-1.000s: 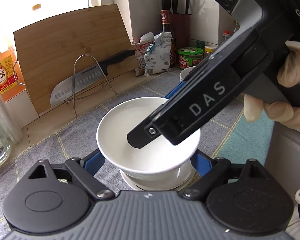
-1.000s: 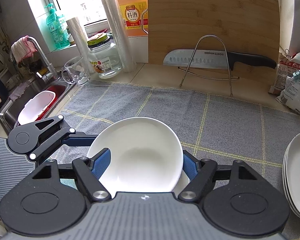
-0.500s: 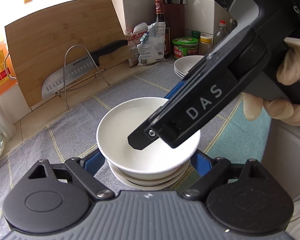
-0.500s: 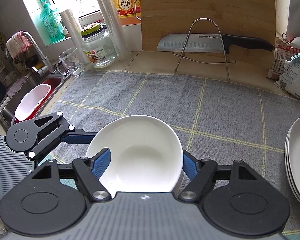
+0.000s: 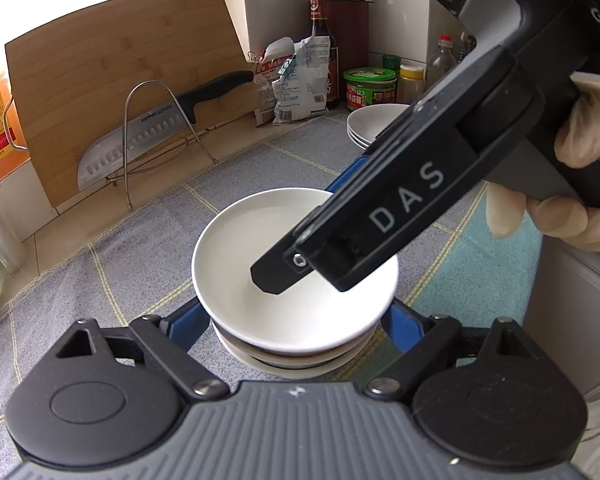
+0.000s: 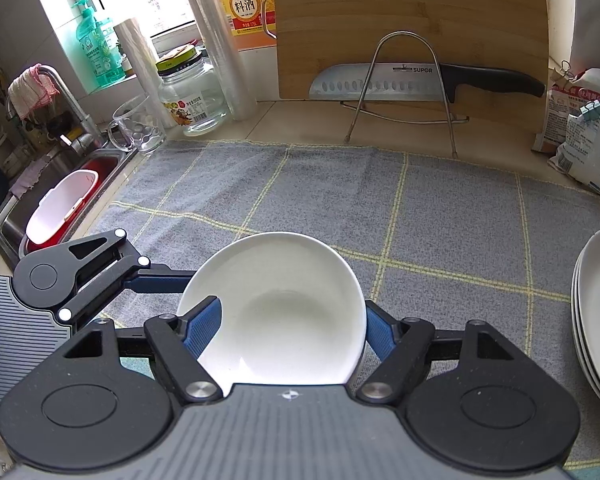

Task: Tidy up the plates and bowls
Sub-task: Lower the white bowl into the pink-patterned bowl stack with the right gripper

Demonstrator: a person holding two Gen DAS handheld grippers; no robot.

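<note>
We hold two tongs over the grey checked cloth (image 6: 440, 216) on the desk (image 6: 300, 120).

Right tongs (image 6: 284, 324): the blue pads (image 6: 202, 328) are closed onto the rim of a white bowl (image 6: 276, 308), one pad at 9 o'clock and one at 3 o'clock of the bowl. The bowl is gripped and tilted.

Left tongs (image 5: 296, 320): the jaws stand wide, one finger on each side of the stacked bowls (image 5: 296, 354) under the white bowl (image 5: 260, 248). We cannot tell whether these pads press on the stack.

In the left wrist view, the right tongs (image 5: 380, 220) cross over the bowl from 2 o'clock, held by a gloved hand (image 5: 560, 184).

A stack of plates (image 6: 596, 312) sits on the cloth at 3 o'clock in the right wrist view. A knife (image 6: 420, 80) rests on a wire rack (image 6: 404, 92) in front of a cutting board (image 6: 412, 12) at 12 o'clock.
</note>
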